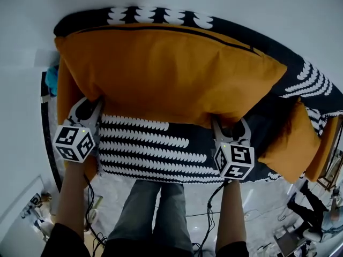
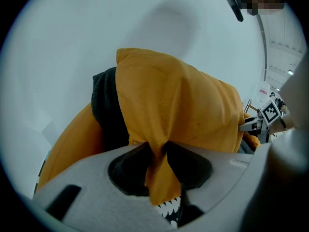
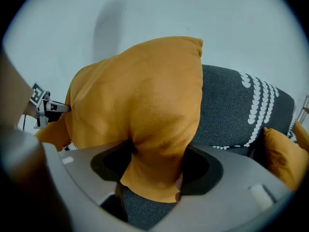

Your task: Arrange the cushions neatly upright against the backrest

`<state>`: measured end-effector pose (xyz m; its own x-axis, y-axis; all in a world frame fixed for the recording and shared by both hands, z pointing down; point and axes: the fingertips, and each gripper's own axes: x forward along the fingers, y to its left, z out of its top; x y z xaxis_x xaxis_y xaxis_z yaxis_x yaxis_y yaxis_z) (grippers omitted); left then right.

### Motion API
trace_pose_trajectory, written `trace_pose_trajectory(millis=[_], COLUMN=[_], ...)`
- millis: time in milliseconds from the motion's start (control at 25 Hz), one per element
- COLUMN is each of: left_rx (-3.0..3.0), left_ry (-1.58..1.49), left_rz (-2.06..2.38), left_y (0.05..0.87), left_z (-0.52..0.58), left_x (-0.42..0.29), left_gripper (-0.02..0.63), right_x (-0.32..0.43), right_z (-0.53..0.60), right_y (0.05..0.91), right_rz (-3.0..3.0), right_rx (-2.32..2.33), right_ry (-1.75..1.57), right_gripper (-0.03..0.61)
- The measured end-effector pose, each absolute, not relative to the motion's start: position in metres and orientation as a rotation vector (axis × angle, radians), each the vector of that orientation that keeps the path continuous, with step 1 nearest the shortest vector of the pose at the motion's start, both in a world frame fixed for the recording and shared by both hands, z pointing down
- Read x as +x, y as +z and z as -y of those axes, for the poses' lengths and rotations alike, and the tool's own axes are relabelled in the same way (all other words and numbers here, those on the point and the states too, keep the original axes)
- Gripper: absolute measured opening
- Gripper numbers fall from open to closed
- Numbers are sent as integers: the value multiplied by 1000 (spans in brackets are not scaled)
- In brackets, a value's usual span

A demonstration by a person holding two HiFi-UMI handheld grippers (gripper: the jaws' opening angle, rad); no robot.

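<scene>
Left gripper (image 1: 90, 107), right gripper (image 1: 230, 127): fingers clamped on cushion (image 1: 171, 74) edge. Thin left pinch may slip; cushion slumps forward.

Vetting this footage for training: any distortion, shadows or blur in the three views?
Head view: heavy fisheye bows the sofa; even light. Left gripper view: black corners, soft shadow on the wall above the orange cushion. Right gripper view: black corners, foreground blurred, cushion sharp.
</scene>
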<state>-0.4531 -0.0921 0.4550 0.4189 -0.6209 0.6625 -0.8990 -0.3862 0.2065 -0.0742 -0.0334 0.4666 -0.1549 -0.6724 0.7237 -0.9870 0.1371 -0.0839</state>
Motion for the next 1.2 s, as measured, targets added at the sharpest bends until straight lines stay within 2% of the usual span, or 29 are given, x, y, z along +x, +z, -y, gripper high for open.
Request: trace_pose_trajectory(millis=[320, 640, 1040, 1200], left_rx=[2094, 2071, 2090, 2113], left_ry=[688, 641, 606, 602], left_rz=[1319, 1397, 1429, 1448], left_y=[470, 440, 399, 380], left_z=[89, 76, 32, 6], left_x=[-461, -467, -439, -426], left_gripper=[160, 129, 94, 69], right_x=[-67, -65, -61, -52], right_z=[23, 11, -23, -42], right_y=[479, 455, 410, 388], right_rz=[1900, 1951, 2038, 2045], right_rx=[1559, 1600, 1628, 1686], right_ry=[777, 783, 716, 661], right_gripper=[347, 341, 218, 144])
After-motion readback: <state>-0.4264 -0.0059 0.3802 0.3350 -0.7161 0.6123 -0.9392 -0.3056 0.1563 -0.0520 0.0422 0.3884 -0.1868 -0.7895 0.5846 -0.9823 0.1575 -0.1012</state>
